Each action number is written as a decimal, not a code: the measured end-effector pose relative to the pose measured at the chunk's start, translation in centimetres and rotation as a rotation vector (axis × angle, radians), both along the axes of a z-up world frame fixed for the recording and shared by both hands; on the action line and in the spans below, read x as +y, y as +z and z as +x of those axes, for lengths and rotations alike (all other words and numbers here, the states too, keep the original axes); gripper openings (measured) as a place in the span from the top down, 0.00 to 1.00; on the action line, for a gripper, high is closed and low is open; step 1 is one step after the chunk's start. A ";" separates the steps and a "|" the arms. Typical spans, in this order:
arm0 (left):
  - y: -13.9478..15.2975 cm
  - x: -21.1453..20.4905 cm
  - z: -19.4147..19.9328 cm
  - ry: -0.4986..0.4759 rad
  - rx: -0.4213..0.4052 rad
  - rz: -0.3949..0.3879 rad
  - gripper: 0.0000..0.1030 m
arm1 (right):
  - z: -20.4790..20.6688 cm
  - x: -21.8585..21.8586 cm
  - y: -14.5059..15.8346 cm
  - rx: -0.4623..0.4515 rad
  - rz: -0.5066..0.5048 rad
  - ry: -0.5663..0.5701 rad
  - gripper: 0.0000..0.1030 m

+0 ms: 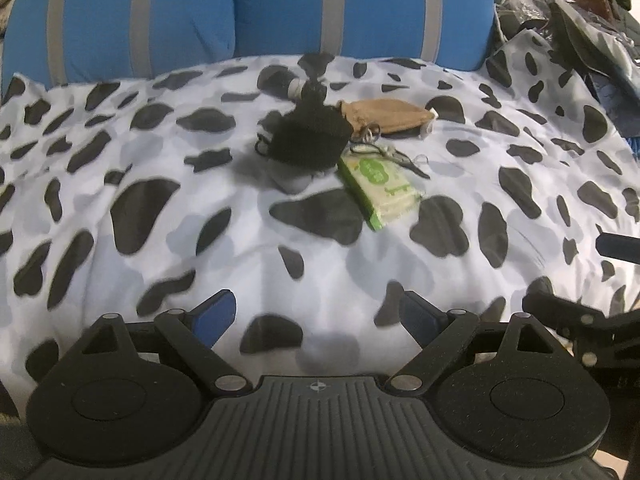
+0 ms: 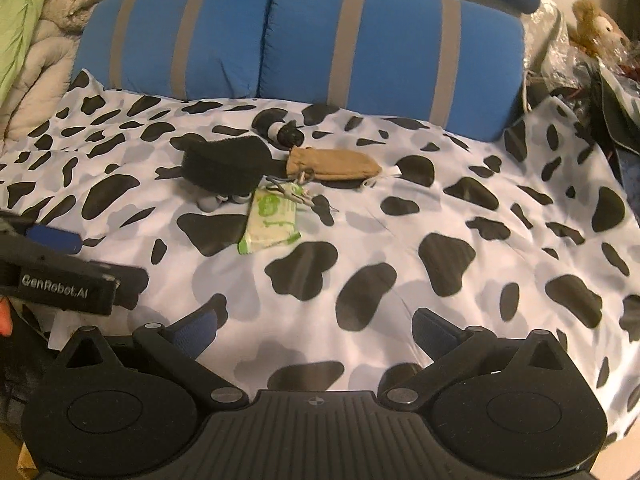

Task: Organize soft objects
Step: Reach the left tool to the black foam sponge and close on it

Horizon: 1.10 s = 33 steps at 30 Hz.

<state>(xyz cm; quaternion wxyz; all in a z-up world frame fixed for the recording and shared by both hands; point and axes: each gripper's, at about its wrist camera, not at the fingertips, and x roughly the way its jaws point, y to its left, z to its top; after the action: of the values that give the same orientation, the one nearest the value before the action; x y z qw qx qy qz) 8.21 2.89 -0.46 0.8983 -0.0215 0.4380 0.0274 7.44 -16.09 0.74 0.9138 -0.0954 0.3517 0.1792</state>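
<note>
1. Left wrist view: black knit item [image 1: 306, 136] lies mid-bed on the spotted cover [image 1: 120, 184], touching a tan pouch [image 1: 390, 115] and a green tissue pack [image 1: 380, 188].
2. Left claw [image 1: 320, 316]: open, empty.
3. Right claw [image 2: 316, 330]: open, empty.

The left gripper [image 1: 316, 314] is matte black textured plastic with blue finger pads [image 1: 214, 314], silver pivot screws and a ribbed centre plate bearing a small crosshair mark. The right gripper [image 2: 314, 330] matches; white "GenRobot.AI" lettering marks the left gripper's side.
</note>
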 end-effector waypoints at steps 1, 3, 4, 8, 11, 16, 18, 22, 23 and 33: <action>0.1 0.1 0.2 -0.001 -0.005 0.006 0.13 | 0.2 0.1 0.0 -0.001 0.002 0.004 0.00; 0.3 0.3 0.8 -0.001 -0.014 0.016 0.13 | 0.5 0.3 0.1 -0.001 0.006 0.007 0.00; 0.5 0.4 1.1 0.001 -0.019 0.022 0.13 | 0.7 0.3 0.1 -0.001 0.008 0.009 0.00; 1.0 0.8 2.1 0.003 -0.045 0.033 0.13 | 1.4 0.5 0.3 -0.009 0.021 0.015 0.00; 1.3 1.0 3.3 -0.002 -0.060 0.040 0.13 | 2.3 0.7 0.5 -0.009 0.010 0.013 0.00; 2.1 1.0 5.0 -0.025 -0.089 0.077 0.13 | 3.8 0.5 1.1 -0.015 0.017 0.016 0.00; 2.2 1.0 5.6 -0.037 -0.100 0.091 0.13 | 4.3 0.5 1.2 -0.013 0.021 0.020 0.00; 2.0 1.2 6.6 -0.056 -0.114 0.123 0.13 | 5.5 0.5 1.1 -0.004 0.032 0.026 0.00; 1.9 1.2 6.9 -0.061 -0.119 0.129 0.13 | 5.8 0.5 1.1 -0.003 0.035 0.028 0.00; 0.8 1.8 9.3 -0.123 -0.141 0.147 0.13 | 8.6 1.4 0.1 0.002 0.028 0.056 0.00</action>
<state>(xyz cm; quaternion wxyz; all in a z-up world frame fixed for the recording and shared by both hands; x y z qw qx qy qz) 17.55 4.68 0.32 0.9260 0.0694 0.3711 0.0024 16.00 -14.68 0.86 0.9093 -0.0923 0.3473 0.2096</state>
